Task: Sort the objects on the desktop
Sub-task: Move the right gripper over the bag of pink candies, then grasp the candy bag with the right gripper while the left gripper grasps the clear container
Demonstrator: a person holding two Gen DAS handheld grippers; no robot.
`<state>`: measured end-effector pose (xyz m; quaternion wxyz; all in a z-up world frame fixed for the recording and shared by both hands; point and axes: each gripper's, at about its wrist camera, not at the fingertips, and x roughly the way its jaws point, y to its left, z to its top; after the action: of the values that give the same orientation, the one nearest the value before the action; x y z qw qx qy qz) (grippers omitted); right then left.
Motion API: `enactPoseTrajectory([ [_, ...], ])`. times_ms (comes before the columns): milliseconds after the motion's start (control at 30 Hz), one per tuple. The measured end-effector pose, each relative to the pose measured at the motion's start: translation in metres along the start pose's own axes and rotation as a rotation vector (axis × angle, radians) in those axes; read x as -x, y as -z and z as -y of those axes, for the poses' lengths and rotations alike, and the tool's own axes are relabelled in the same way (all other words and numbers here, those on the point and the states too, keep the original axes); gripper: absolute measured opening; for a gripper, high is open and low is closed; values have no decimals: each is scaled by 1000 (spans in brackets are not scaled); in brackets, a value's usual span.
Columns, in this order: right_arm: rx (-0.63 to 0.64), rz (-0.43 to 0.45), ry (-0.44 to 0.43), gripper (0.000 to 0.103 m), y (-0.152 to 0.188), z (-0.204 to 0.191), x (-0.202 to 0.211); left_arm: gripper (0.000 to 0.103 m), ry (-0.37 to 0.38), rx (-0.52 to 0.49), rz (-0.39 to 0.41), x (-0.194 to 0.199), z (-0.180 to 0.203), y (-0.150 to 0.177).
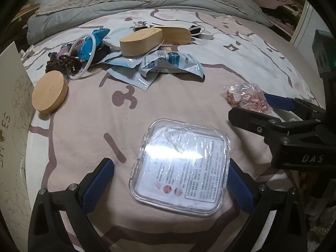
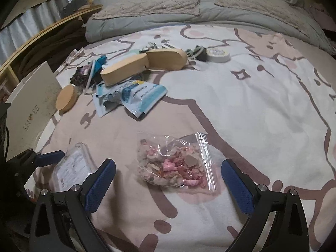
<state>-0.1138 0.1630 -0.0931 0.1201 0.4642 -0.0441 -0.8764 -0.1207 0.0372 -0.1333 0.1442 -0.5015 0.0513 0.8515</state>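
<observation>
A clear square plastic box [image 1: 180, 168] with a printed label lies flat on the bed sheet. My left gripper [image 1: 170, 187] stands open around it, its blue pads on either side; the left pad is well clear of the box. To the right lies a small zip bag of pink and beige bits [image 2: 174, 163]. My right gripper [image 2: 168, 168] is open over the bag, and its pads do not touch the bag. In the left wrist view the bag [image 1: 245, 98] lies just beyond the right gripper [image 1: 260, 109]. The box [image 2: 71, 168] shows in the right wrist view too.
Further back lie two oval wooden boxes [image 1: 140, 42], blue-white pouches [image 1: 168, 63], dark hair ties [image 1: 63, 62] and a round wooden lid [image 1: 49, 92]. A white shoe box [image 1: 10, 105] stands at the left edge. A tape roll [image 2: 217, 54] and a grey quilt [image 2: 168, 16] are behind.
</observation>
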Motion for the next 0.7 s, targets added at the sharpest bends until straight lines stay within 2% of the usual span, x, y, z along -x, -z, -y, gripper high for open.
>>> enactPoseTrajectory([
  [233, 16, -57, 17, 103, 3, -4, -13, 103, -14, 0, -6, -3, 2, 1],
  [433, -26, -25, -26, 102, 6, 4, -8, 103, -12, 4, 0, -3, 2, 1],
  [467, -34, -15, -21, 99, 7, 5, -6, 103, -13, 5, 2, -3, 2, 1],
  [533, -40, 3, 6, 84, 8, 6, -3, 103, -15, 5, 5, -3, 2, 0],
  [667, -54, 31, 26, 69, 8, 8, 0, 103, -15, 6, 5, -2, 2, -1],
  [700, -60, 37, 31, 61, 8, 9, 1, 103, -15, 7, 5, -2, 2, -1],
])
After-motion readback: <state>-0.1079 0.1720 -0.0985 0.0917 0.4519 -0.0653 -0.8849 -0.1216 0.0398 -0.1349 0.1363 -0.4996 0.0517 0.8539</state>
